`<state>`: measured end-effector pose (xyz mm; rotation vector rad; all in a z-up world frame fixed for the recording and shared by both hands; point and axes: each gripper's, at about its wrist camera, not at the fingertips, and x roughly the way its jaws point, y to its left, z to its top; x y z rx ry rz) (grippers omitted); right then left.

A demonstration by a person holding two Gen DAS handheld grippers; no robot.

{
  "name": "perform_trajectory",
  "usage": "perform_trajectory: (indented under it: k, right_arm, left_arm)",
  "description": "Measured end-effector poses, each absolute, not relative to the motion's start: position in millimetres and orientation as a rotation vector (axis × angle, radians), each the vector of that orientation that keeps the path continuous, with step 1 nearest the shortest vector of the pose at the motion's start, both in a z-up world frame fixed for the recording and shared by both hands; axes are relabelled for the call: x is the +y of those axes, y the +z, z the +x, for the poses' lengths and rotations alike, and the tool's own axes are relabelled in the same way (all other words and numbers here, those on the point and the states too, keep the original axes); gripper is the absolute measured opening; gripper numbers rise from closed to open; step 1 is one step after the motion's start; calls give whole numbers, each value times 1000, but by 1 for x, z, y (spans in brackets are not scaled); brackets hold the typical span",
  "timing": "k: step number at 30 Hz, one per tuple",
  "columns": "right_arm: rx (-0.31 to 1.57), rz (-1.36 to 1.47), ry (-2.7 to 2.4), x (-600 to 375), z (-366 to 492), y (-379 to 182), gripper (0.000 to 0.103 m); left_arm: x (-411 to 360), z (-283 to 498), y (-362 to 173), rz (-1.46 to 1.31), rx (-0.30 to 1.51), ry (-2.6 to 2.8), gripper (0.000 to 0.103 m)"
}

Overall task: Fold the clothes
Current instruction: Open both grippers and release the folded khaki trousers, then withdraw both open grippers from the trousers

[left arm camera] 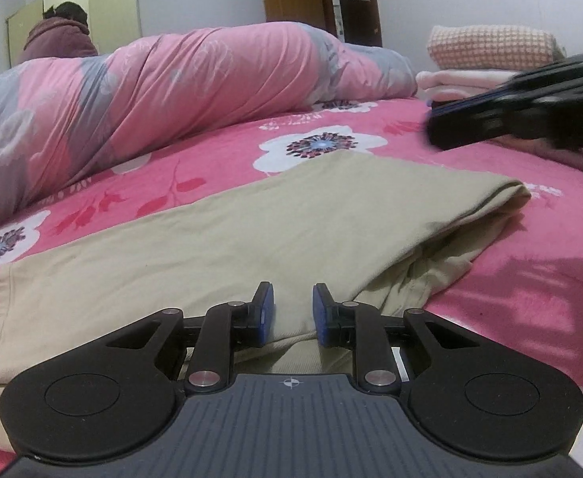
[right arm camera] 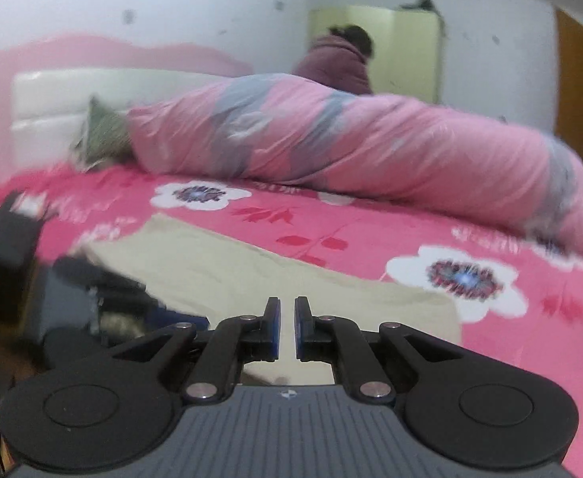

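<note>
Beige garment (left arm camera: 251,231) spread flat across the near part of a pink flowered bedsheet (left arm camera: 490,279), seen from the left wrist view. Plain, soft cloth, mostly smooth; right side doubled over into a thick fold with a dark seam line along its edge, a few loose wrinkles tucked underneath. Same garment (right arm camera: 291,275) pale and blurred in the right wrist view, reaching to the near edge under the tool.

Left gripper (left arm camera: 291,310) low over the near edge of the cloth, blue pads set a narrow gap apart, nothing pinched between them. Right gripper (right arm camera: 287,326) nearly closed, only a slit between the pads, nothing held.

Far behind, a rolled pink and grey quilt (left arm camera: 172,91); far right, stacked folded clothes (left arm camera: 486,63).
</note>
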<state>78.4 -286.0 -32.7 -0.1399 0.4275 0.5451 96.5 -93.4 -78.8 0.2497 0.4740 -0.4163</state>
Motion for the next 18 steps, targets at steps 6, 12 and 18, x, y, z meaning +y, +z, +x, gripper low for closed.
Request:
perform_trajectory:
  k: [6, 12, 18]
  right_arm:
    - [551, -22, 476, -283, 79, -98, 5]
    - [537, -10, 435, -281, 75, -96, 6]
    - [449, -133, 332, -272, 56, -76, 7]
  left_arm:
    - [-92, 92, -78, 249, 454, -420, 22]
    - [-99, 86, -66, 224, 410, -481, 28]
    - [-112, 84, -82, 304, 430, -455, 28]
